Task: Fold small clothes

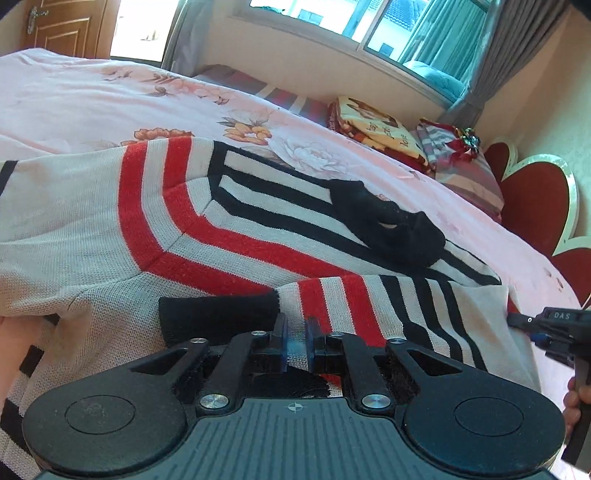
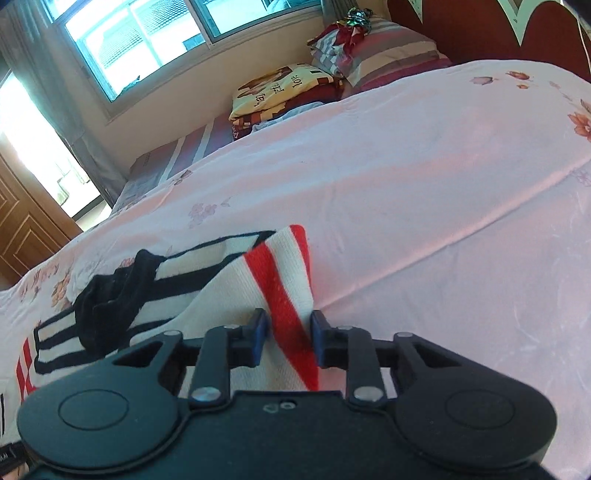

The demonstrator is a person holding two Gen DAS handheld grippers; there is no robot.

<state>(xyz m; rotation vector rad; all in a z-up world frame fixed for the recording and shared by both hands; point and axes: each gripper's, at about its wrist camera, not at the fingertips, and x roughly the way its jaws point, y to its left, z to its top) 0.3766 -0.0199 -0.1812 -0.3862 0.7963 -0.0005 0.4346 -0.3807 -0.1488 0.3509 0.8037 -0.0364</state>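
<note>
1. Striped sweater (image 1: pixel 229 221) is lying on the pink bedspread (image 1: pixel 92 96), one sleeve (image 1: pixel 369 306) folded across the near body; judging the fold as early, with most still remaining.
2. Left gripper (image 1: pixel 296 328) is sitting nearly closed over the sleeve cuff; actual pinch unclear.
3. Right gripper (image 2: pixel 287 332) is clamping a sweater edge.
4. "love" is reading on the far folded blanket (image 1: pixel 373 125); "DAS" on the right tool.

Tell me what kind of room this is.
Most likely a home bedroom: a bed under a pink flowered sheet, pillows by a red headboard, and a curtained window. A striped sweater lies on the bed.
</note>
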